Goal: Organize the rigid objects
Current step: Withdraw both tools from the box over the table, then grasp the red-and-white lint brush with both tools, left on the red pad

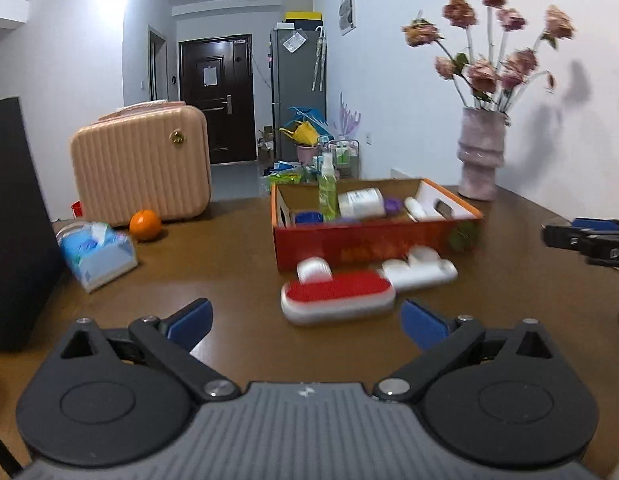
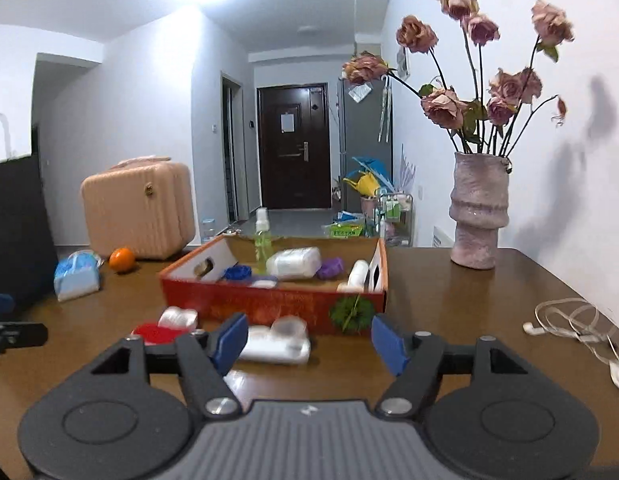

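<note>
Brown table (image 1: 213, 264), orange box (image 1: 373, 240) of bottles, red-faced brush (image 1: 337, 298) outside.

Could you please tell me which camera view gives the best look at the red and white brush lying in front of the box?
The left wrist view shows it best: the brush lies whole on the table, with nothing covering it. In the right wrist view only a red and white part of it shows, behind the left finger of the right tongs.
</note>
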### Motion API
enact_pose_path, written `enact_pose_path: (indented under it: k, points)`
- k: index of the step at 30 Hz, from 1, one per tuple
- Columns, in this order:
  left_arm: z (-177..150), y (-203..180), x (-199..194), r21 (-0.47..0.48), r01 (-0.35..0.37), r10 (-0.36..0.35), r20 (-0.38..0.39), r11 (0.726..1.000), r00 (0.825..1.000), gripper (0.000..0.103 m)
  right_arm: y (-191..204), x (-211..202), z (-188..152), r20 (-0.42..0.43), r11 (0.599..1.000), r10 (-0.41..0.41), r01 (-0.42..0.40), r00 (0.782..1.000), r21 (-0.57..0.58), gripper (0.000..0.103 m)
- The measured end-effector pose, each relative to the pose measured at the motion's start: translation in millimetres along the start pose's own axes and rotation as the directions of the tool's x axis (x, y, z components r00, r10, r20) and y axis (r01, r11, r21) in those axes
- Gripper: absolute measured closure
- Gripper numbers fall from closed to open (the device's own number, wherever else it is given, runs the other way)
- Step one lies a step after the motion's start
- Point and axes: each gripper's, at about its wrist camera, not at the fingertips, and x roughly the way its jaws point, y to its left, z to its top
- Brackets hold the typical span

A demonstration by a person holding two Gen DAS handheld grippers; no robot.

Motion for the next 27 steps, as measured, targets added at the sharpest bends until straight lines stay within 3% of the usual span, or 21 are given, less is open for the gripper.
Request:
enact_pose_path:
  k: [6,12,19,23,27]
  points:
    - [-46.9,-0.8,-45.0,-0.028,-0.021,0.019,-0.064,0.999,0.998,0.000,16.9,-45.2,-50.0,-0.022,0.997,0.067,-0.067,0.997,0.034,0.024]
    - [-47.1,4.3,-55.2,-0.031,-0.039,0.037,-0.063,0.999,0.997,0.000,24.9,-63.7,-60.8,-0.017,0.997,0.066,-0.065,0.998,0.043,0.024]
    - [-49.0,3.2,-37.9,-0.053,-0.020,0.015,-0.097,0.998,0.995,0.000,15.6,-46.6,-59.8,-0.062,0.996,0.064,-0.059,0.996,0.073,0.025]
    - [-41.1,12.9,-13.4,-0.151,0.047,-0.066,-0.125,0.987,0.990,0.001,3.8,-14.3,-55.2,-0.151,0.991,0.078,-0.060,0.985,0.120,0.044]
    - [-23.4,22.1,23.0,-0.198,0.067,-0.094,-0.133,0.978,0.987,0.007,-6.2,21.1,-41.9,-0.177,0.987,0.091,-0.066,0.980,0.145,0.049]
